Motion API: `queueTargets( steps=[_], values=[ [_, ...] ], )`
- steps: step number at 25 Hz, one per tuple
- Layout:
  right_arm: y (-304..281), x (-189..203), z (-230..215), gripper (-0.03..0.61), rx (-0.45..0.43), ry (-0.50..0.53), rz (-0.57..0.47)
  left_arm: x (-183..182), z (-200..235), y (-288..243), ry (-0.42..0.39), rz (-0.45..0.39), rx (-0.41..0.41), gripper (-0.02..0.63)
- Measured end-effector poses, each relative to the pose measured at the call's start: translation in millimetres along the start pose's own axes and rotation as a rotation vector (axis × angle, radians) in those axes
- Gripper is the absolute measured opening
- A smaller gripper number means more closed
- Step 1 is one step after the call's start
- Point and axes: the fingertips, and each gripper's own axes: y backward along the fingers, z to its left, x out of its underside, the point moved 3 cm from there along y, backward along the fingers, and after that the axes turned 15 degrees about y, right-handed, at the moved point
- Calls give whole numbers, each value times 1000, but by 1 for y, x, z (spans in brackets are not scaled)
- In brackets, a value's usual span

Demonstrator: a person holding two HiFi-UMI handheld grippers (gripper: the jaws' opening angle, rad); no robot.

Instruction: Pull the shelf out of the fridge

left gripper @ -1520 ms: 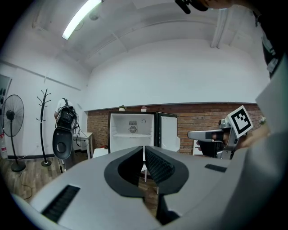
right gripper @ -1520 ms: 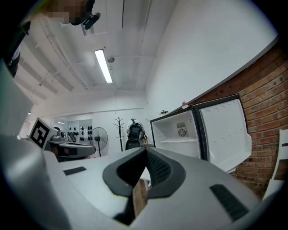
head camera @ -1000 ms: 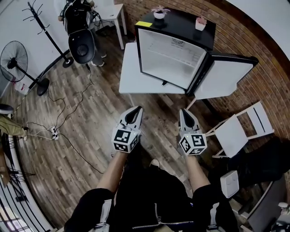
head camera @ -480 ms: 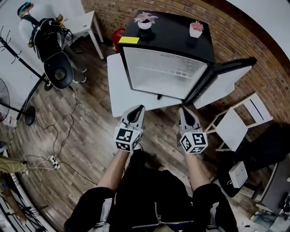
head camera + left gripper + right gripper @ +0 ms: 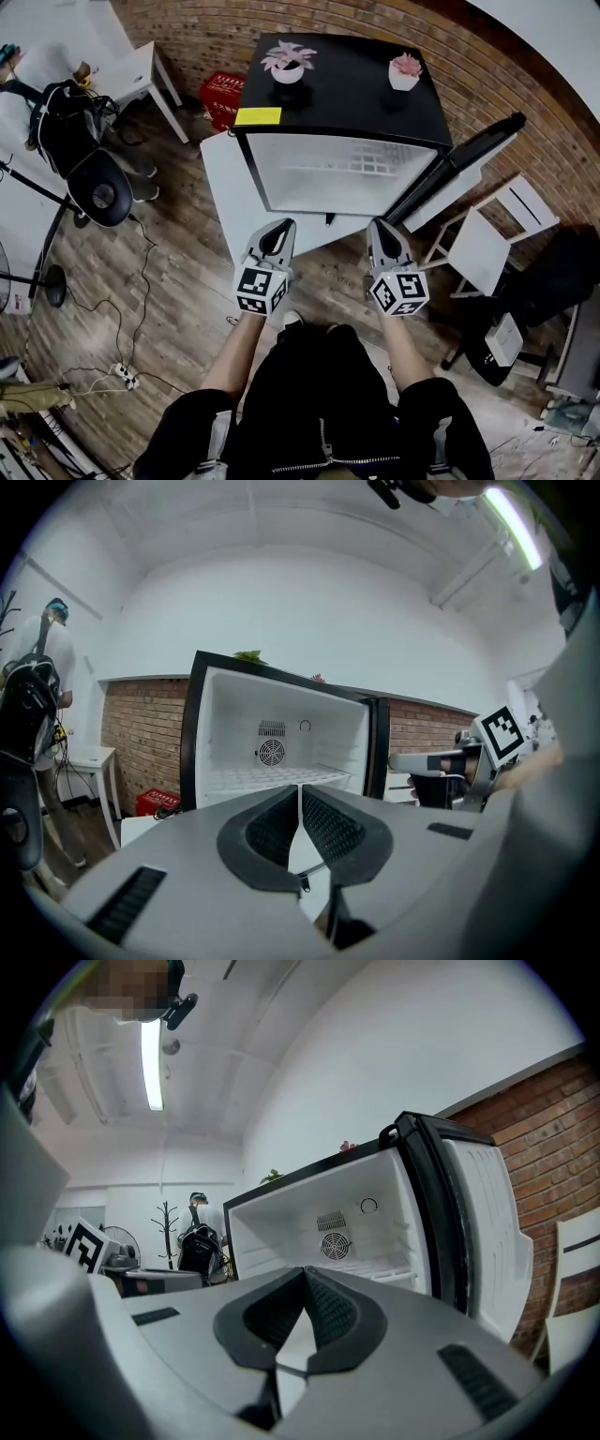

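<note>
Two grey tools hover side by side before the open black mini fridge on its low white worktop. Left tool and right tool both have jaws pressed together, holding nothing. The white wire shelf sits inside the fridge, apart from both.

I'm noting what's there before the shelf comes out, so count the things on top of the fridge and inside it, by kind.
Potted plants: 2
Yellow label: 1
Wire shelf: 1
Total: 4
</note>
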Motion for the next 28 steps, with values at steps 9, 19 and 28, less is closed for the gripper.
queueTargets(
  steps=[9,19,28],
  values=[
    [-18,-1,-9,9,-6,1,10,-3,-4,-31,2,12,32,29],
    [-22,15,-26,102,-1,-23,55,-3,-3,-50,16,21,35,29],
    [-38,39,-44,149,31,-378,56,-3,6,-49,34,23,12,28]
  ],
)
